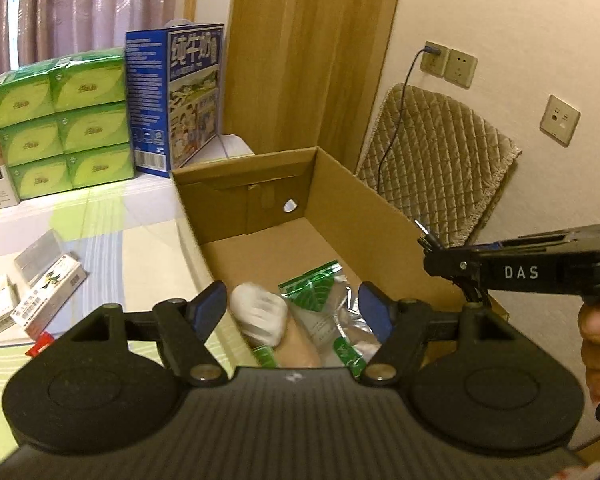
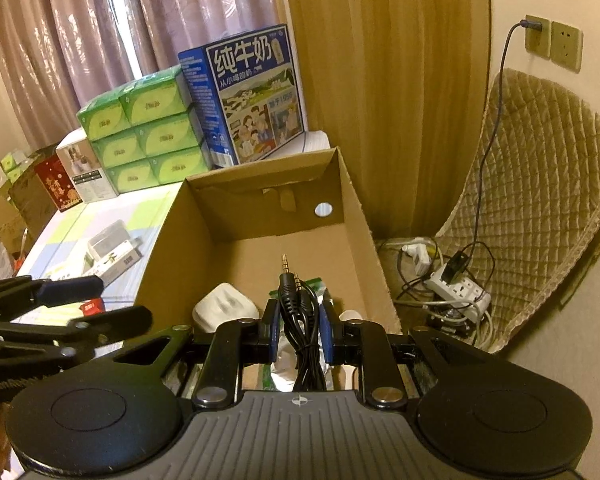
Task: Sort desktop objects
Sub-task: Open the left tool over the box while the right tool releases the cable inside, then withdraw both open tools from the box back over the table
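An open cardboard box (image 1: 352,204) (image 2: 364,208) stands on the desk. Inside it lie a white charger plug (image 1: 258,314) (image 2: 224,312) and green-and-clear plastic bags (image 1: 320,296). My left gripper (image 1: 292,304) is open and empty, hovering over the box's near left edge. My right gripper (image 2: 299,320) is shut on a coiled black audio cable (image 2: 300,320), its two jack plugs (image 2: 288,276) pointing forward above the box. The right gripper also shows in the left wrist view (image 1: 432,246), over the box's right wall.
Small medicine boxes (image 1: 48,300) (image 2: 112,260) and a red item (image 1: 40,342) lie on the green-striped desk left of the box. Stacked green tissue packs (image 1: 64,120) and a blue milk carton (image 1: 180,96) stand behind. A power strip with cables (image 2: 456,288) lies on the quilted pad at right.
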`<move>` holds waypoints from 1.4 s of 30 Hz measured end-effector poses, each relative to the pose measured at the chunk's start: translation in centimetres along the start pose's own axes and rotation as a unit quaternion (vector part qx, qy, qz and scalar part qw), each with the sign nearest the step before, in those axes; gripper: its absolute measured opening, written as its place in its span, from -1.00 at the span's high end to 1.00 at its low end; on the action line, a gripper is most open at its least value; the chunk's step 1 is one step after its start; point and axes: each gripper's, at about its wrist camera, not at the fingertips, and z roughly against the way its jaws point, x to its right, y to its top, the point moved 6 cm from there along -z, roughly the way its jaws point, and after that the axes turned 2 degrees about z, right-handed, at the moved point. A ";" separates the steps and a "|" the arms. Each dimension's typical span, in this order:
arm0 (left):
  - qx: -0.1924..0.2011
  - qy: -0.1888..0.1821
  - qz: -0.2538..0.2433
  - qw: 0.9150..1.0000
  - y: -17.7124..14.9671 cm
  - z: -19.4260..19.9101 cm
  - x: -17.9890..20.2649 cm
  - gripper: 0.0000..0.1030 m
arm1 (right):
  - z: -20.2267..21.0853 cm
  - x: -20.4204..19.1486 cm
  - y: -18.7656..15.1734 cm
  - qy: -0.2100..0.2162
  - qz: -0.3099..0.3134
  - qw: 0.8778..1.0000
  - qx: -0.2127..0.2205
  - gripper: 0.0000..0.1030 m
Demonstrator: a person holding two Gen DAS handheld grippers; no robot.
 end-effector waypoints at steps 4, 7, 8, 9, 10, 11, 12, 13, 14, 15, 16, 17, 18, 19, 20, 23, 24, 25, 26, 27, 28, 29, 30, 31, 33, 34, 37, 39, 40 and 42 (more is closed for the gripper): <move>-0.001 0.009 -0.004 1.000 -0.1 0.6 -0.6 -0.32 | -0.3 -0.6 0.1 0.005 0.001 1.000 -0.002 0.67; 0.002 0.011 -0.005 1.000 -0.1 0.9 -0.8 -0.32 | -0.4 -0.9 0.5 0.010 0.000 1.000 0.002 0.66; 0.002 0.013 -0.005 1.000 -0.1 1.0 -0.9 -0.32 | -0.3 -1.0 0.8 0.013 0.001 1.000 0.007 0.66; 0.003 0.013 -0.005 1.000 -0.1 1.1 -1.0 -0.32 | -0.3 -1.1 1.0 0.015 0.000 1.000 0.011 0.62; 0.004 0.014 -0.004 1.000 -0.1 1.2 -1.1 -0.32 | -0.2 -1.0 1.2 0.014 -0.002 1.000 0.015 0.52; 0.005 0.015 -0.004 1.000 -0.1 1.3 -1.2 -0.34 | 0.0 -1.0 1.4 0.011 -0.003 1.000 0.018 0.46; 0.006 0.017 -0.003 1.000 -0.2 1.4 -1.3 -0.38 | 0.1 -1.0 1.5 0.010 -0.003 1.000 0.022 0.36; 0.007 0.019 -0.001 1.000 -0.2 1.5 -1.5 -0.39 | 0.3 -1.0 1.6 0.011 -0.003 1.000 0.023 0.30; 0.007 0.021 0.000 1.000 -0.3 1.6 -1.6 -0.39 | 0.5 -1.0 1.5 0.012 -0.004 1.000 0.025 0.28; 0.007 0.022 0.002 1.000 -0.4 1.8 -1.8 -0.39 | 0.7 -1.0 1.5 0.012 -0.003 1.000 0.026 0.27; 0.007 0.024 0.003 1.000 -0.4 1.9 -1.9 -0.40 | 0.9 -1.1 1.4 0.011 -0.003 1.000 0.026 0.25; 0.007 0.026 0.004 1.000 -0.5 2.1 -2.1 -0.41 | 1.1 -1.1 1.3 0.011 -0.004 1.000 0.027 0.24; 0.007 0.027 0.005 1.000 -0.6 2.3 -2.3 -0.41 | 1.2 -1.1 1.3 0.012 -0.005 1.000 0.027 0.22; 0.008 0.030 0.005 1.000 -0.8 2.6 -2.5 -0.42 | 1.4 -1.2 1.2 0.015 -0.008 1.000 0.027 0.21; 0.008 0.032 0.005 0.999 -0.9 2.9 -2.6 -0.43 | 1.6 -1.2 1.1 0.016 -0.009 0.999 0.027 0.20; 0.009 0.039 0.004 0.999 -1.3 3.8 -3.2 -0.46 | 2.3 -1.7 1.0 0.019 -0.010 0.999 0.030 0.15; 0.010 0.042 0.004 0.999 -1.4 4.2 -3.4 -0.49 | 2.5 -1.9 0.9 0.021 -0.010 0.999 0.031 0.12; 0.011 0.045 0.004 0.999 -1.6 4.6 -3.6 -0.51 | 2.8 -2.2 0.8 0.022 -0.009 0.999 0.031 0.09; 0.012 0.048 0.004 0.999 -1.7 5.0 -3.9 -0.54 | 3.0 -2.6 0.7 0.022 -0.007 0.999 0.032 0.07; 0.013 0.052 0.005 0.999 -1.9 5.4 -4.2 -0.55 | 3.2 -2.9 0.6 0.024 -0.005 0.999 0.033 0.03; 0.014 0.056 0.006 0.998 -2.0 5.9 -4.5 -0.56 | 3.5 -3.4 0.5 0.027 -0.002 0.999 0.034 -0.02; 0.015 0.059 0.008 0.998 -2.2 6.4 -4.8 -0.57 | 3.7 -3.8 0.4 0.029 0.000 0.999 0.035 -0.04; 0.016 0.062 0.010 0.998 -2.3 6.8 -5.2 -0.59 | 3.9 -4.3 0.4 0.032 0.002 0.999 0.036 -0.09; 0.017 0.066 0.012 0.998 -2.5 7.3 -5.6 -0.61 | 4.1 -4.8 0.3 0.035 0.004 0.999 0.037 -0.14; 0.018 0.073 0.015 0.997 -3.0 8.3 -6.4 -0.70 | 4.5 -5.8 0.1 0.041 0.008 0.998 0.039 -0.22; 0.019 0.077 0.017 0.997 -3.3 8.8 -6.9 -0.73 | 4.7 -6.4 0.0 0.044 0.011 0.998 0.041 -0.27; 0.020 0.089 0.023 0.996 -4.2 10.4 -8.4 -0.81 | 5.1 -8.2 -0.4 0.055 0.022 0.997 0.041 -0.41; 0.021 0.101 0.027 0.994 -4.8 11.5 -9.7 -0.85 | 5.2 -9.5 -0.6 0.062 0.031 0.997 0.042 -0.52; 0.022 0.107 0.028 0.994 -5.1 12.0 -10.3 -0.86 | 5.3 -10.3 -0.8 0.067 0.036 0.996 0.042 -0.62; 0.024 0.120 0.032 0.992 -5.6 13.1 -11.6 -0.94 | 5.3 -11.6 -0.9 0.075 0.043 0.995 0.044 -0.73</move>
